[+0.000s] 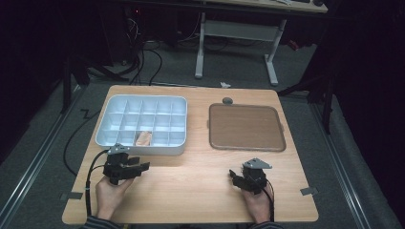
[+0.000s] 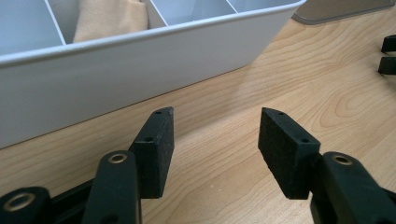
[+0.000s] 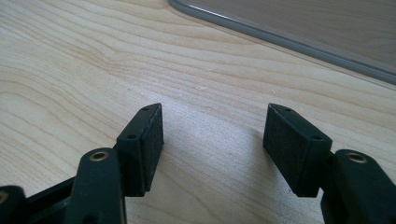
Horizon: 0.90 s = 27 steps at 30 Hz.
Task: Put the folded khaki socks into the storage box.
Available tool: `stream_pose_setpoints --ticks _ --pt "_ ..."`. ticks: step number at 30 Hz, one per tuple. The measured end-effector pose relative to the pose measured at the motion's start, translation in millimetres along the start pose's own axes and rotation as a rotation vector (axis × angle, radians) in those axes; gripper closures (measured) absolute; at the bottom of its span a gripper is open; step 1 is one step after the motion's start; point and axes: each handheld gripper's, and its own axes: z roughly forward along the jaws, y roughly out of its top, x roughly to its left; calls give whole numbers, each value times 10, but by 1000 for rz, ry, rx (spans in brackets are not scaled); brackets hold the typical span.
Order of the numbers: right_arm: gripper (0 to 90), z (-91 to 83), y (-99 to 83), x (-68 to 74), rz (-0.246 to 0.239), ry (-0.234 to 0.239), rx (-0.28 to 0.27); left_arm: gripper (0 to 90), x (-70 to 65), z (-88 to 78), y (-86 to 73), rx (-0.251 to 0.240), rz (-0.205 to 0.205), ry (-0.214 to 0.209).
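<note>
A white compartment tray [image 1: 108, 138] stands at the table's left rear, and one of its front cells holds a tan folded cloth [image 1: 143, 138]. My left gripper [image 1: 138, 167] rests on the wood just in front of that tray, jaws open and empty. In the left gripper view the tray wall [image 2: 116, 70] rises close ahead with the tan cloth [image 2: 109, 18] behind it, beyond the left gripper [image 2: 215, 140]. My right gripper [image 1: 236, 177] sits open near the front right, nothing between its jaws. The right gripper [image 3: 212, 135] faces bare wood.
A brown flat tray [image 1: 246, 128] with a grey rim lies at the right rear; its edge [image 3: 280, 37] crosses the top of the right gripper view. A small grey round object [image 1: 227, 100] sits behind it. The other gripper's jaw tips [image 2: 388, 53] show at the right edge.
</note>
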Motion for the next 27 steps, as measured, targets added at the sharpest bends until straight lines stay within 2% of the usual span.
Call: stream_pose_setpoints --ticks 12,19,27 --pt "380 1 0 1 0 -1 0 458 -27 94 -81 6 -4 -6" --pt "380 0 0 1 1 0 0 458 -48 153 -123 9 -2 4" --pt "380 0 0 1 0 0 0 455 -76 243 -172 14 -11 -13"
